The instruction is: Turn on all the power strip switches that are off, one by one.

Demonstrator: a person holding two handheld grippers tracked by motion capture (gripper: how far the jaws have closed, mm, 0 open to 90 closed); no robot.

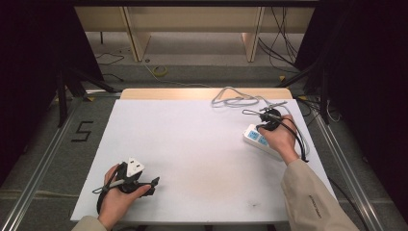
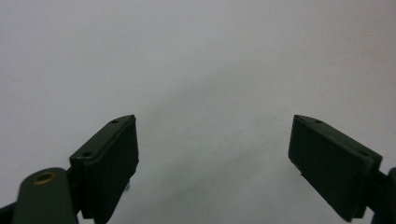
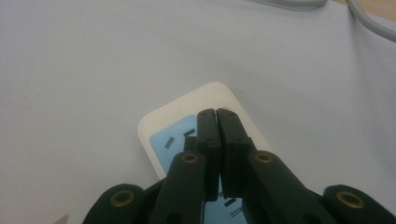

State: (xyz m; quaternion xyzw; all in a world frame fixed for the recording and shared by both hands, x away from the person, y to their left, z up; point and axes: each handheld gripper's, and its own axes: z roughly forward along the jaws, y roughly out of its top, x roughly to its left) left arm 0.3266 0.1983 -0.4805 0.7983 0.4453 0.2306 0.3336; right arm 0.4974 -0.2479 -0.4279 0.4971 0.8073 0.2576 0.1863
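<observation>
Your right tongs (image 3: 217, 114) are hovering directly over the white power strip (image 1: 257, 138), which is lying near the right edge of the table (image 1: 192, 144), angled so one end is pointing toward the far side. In the right gripper view the two jaws are pressed together with nothing between them, and their tips are sitting above the strip's blue socket face, close to its rounded far end; whether they are touching the surface you cannot tell from here. A grey cord (image 1: 235, 98) is coiling loosely at the table's far edge, just beyond your right hand (image 1: 281, 137). Your left tongs (image 1: 154, 185) are resting well apart from the strip, at the near left of the table, and in the left gripper view their jaws are standing spread wide over bare white tabletop, gripping nothing.
</observation>
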